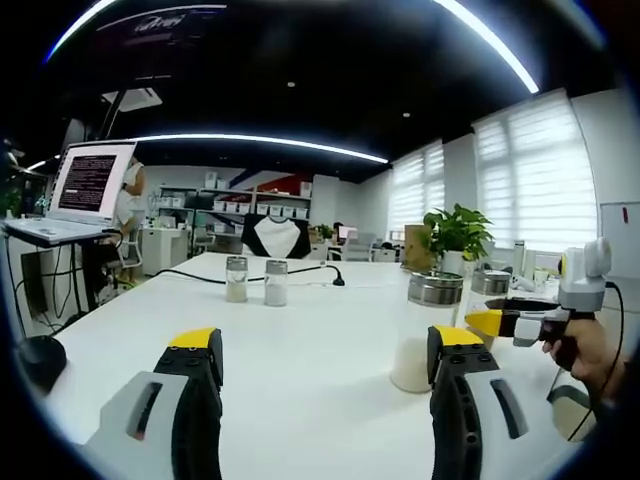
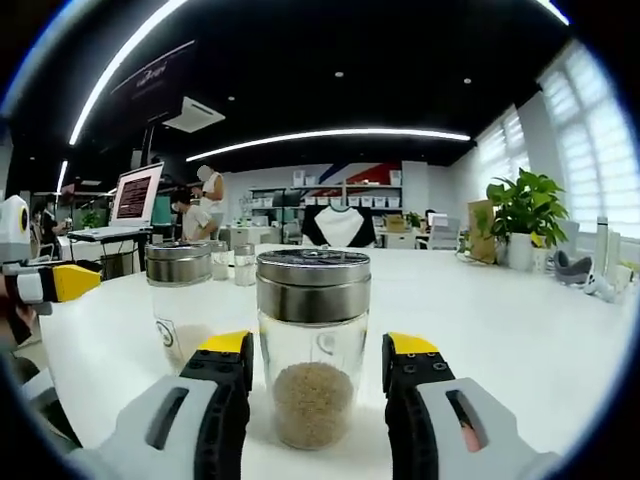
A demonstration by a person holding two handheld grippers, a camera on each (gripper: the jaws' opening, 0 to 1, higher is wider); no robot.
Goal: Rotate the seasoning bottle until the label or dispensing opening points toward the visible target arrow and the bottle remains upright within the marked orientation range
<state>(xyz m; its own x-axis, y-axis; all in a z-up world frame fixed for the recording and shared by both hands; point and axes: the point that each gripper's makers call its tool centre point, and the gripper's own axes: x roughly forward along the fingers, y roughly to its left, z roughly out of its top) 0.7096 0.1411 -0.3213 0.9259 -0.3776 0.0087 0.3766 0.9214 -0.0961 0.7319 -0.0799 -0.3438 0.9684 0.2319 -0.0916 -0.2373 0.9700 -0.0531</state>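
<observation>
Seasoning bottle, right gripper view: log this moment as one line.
right gripper: open, astride seasoning bottle | bottle: upright on table, brown granules, steel lid | left gripper: open, empty | second jar: beside its right jaw

The desk is plain white. On it, the nearest seasoning bottle is clear glass with a brushed silver lid and tan granules at its bottom. The bottle beside it has the same silver lid and holds white powder. The right hand-held gripper is grey and black with yellow tips. Beyond the desk, a potted plant shows green leaves.
</observation>
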